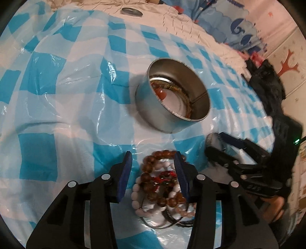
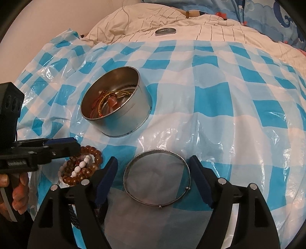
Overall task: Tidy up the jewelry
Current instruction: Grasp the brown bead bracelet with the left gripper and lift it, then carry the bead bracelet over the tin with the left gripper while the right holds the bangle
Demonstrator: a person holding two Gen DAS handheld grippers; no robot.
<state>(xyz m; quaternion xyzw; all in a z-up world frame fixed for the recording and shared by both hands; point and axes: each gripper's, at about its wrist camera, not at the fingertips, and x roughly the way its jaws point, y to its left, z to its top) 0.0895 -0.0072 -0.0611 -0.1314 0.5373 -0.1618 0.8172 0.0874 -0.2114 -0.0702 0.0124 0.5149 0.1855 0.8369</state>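
Note:
A round metal tin [image 1: 173, 99] stands open on the blue-and-white checked plastic sheet [image 1: 57, 95] with a gold chain and a red-brown piece inside; it also shows in the right wrist view [image 2: 116, 102]. A heap of bracelets [image 1: 162, 183], brown beads, white beads, red bits and dark bands, lies between my left gripper's [image 1: 154, 173] open fingers. The same heap [image 2: 82, 165] shows in the right wrist view with the left gripper [image 2: 57, 149] over it. A thin silver bangle [image 2: 156, 178] lies flat between my right gripper's [image 2: 154, 177] open fingers. The right gripper [image 1: 216, 145] appears in the left wrist view.
The tin's lid [image 1: 131, 11] lies on the cream quilt beyond the sheet, also seen in the right wrist view [image 2: 165, 31]. A blue patterned pillow [image 1: 229, 24] is at the far right. The sheet is wrinkled over soft bedding. A wall [image 1: 286, 67] stands to the right.

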